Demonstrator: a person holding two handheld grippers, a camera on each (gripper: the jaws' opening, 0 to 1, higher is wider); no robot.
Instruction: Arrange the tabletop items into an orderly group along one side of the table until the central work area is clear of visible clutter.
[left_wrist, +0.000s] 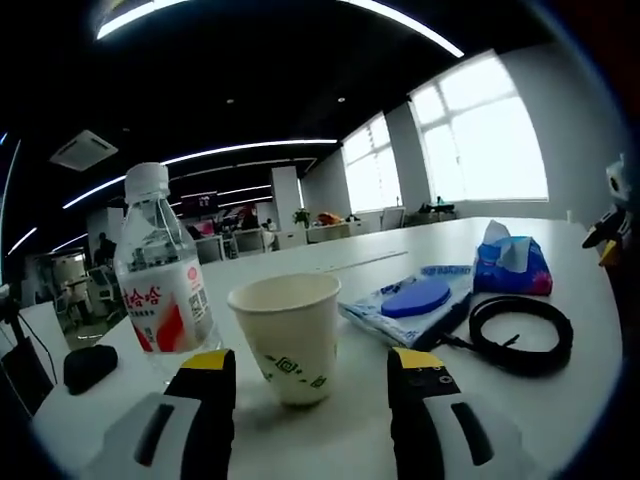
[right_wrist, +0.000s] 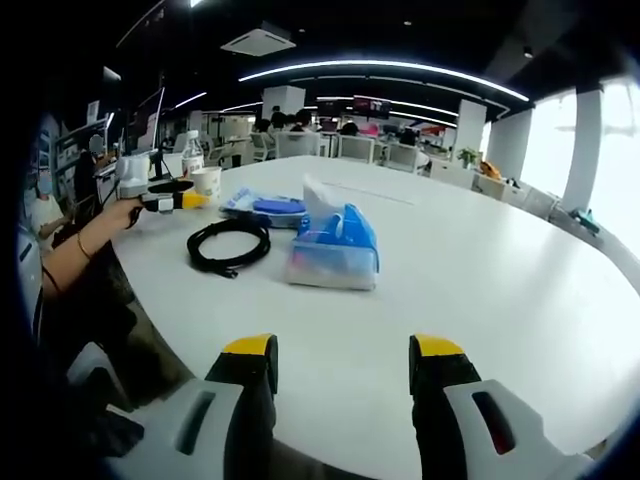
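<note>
Items sit grouped near one edge of the round white table (right_wrist: 480, 270). Left gripper view, left to right: small black oval object (left_wrist: 90, 366) at the table edge; clear plastic water bottle with white cap and red-and-white label (left_wrist: 160, 275), upright; off-white paper cup with green print (left_wrist: 289, 335), upright, just beside the bottle. Left gripper (left_wrist: 312, 385) jaws spread wide, nothing pinched; cup stands ahead of the gap between the yellow tips, slightly toward the left jaw, contact not confirmable. Further right: flat blue-and-white plastic packet with a blue round lid (left_wrist: 412, 300), then coiled black cable (left_wrist: 522, 333) overlapping the packet's near corner, then blue soft tissue pack with white tissue sticking out (left_wrist: 511, 264) behind the cable.

Right gripper view: left gripper (right_wrist: 165, 200), held by a person's hand (right_wrist: 120, 212), is at the far left edge of the table next to cup (right_wrist: 207, 182) and bottle (right_wrist: 192, 153). Packet (right_wrist: 265, 207), cable (right_wrist: 229, 245) and tissue pack (right_wrist: 335, 250) follow to the right. Right gripper (right_wrist: 340, 375) jaws spread, holding nothing, at the near table edge, well apart from the tissue pack ahead of it.
</note>
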